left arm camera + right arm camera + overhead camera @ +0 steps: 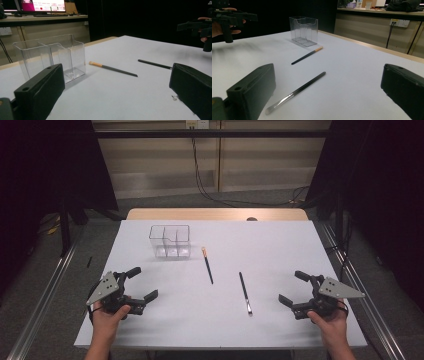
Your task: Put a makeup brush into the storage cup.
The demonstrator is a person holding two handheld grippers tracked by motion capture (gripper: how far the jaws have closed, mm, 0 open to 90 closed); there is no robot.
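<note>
A clear plastic organiser (170, 241) with compartments stands on the white table (280, 245), back left of centre. A black brush with an orange tip (207, 265) lies just right of it. A second black brush with a silver end (245, 293) lies further right and nearer me. My left gripper (142, 283) rests at the table's front left, open and empty, jaws toward the organiser (50, 56). At the front right my right gripper (293, 288) is open and empty, with the silver-ended brush (297, 91) lying ahead of its jaws.
The table's wooden far edge (215, 214) borders a floor with cables (210, 195). Metal rails (40, 295) run along both sides of the table. Dark curtains hang left and right.
</note>
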